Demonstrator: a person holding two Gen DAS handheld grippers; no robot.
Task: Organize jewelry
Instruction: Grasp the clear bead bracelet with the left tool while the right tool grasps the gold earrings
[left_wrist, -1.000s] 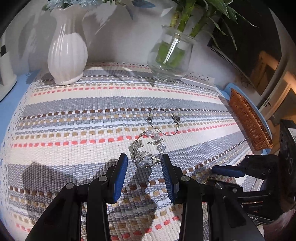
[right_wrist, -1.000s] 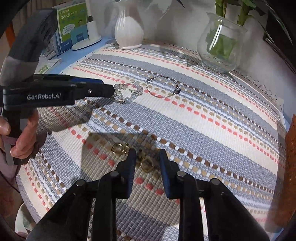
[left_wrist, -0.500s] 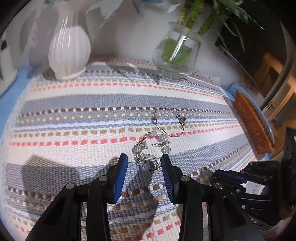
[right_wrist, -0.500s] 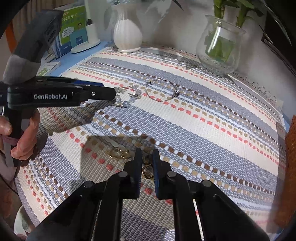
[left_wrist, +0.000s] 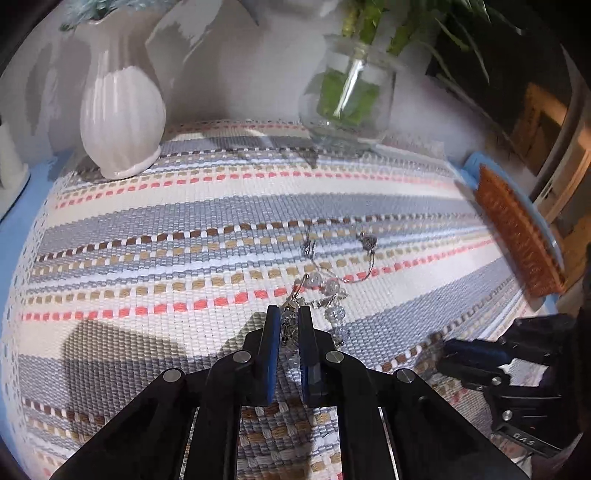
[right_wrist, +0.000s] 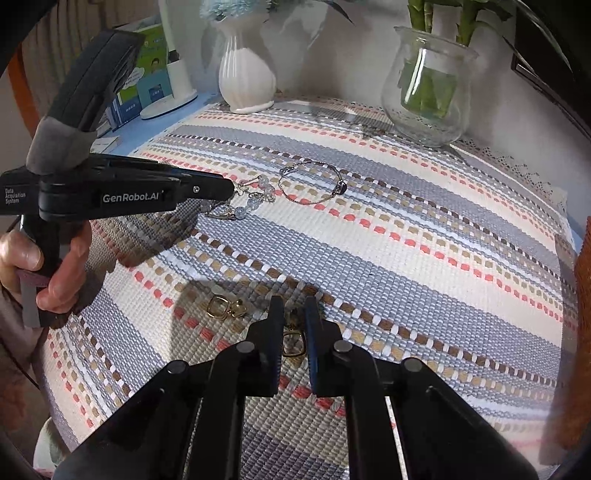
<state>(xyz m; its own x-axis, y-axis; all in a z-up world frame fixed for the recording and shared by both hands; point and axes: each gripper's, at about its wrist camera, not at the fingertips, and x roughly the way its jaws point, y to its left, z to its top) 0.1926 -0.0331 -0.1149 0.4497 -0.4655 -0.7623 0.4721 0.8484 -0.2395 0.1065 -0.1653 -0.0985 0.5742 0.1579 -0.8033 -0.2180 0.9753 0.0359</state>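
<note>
Nearest to me, the right gripper (right_wrist: 294, 314) sat low over the striped mat (right_wrist: 406, 229) at the front of the tabletop, its fingers drawn in around a gold earring (right_wrist: 293, 341). The square gold loop showed between the blue pads, though whether they actually pinched it or only flanked it was hard to say. Its twin, the second gold earring (right_wrist: 223, 307), lay loose on the mat just to the left. To my eye this was the pick-up step, both tools taking a piece at once. Next each would need a straight, gentle lift, checking that the piece came up with the fingers and did not snag the weave.

Farther in, the left gripper (left_wrist: 289, 320) reached forward almost level with the mat, the person's hand (right_wrist: 55, 266) wrapped round its handle. Its fingers had narrowed onto the near end of the crystal bead bracelet (left_wrist: 325, 295), beads visible in the slim gap. The rest of the strand trailed away on the cloth, touching or overlapping a thin silver bangle (right_wrist: 314, 182) just beyond it, so lifting could drag that along.

At the back stood a white vase (left_wrist: 120, 107) and a glass vase (left_wrist: 347, 99) with green stems; a wicker basket (left_wrist: 517, 240) sat off the mat's right edge, a likely destination.
</note>
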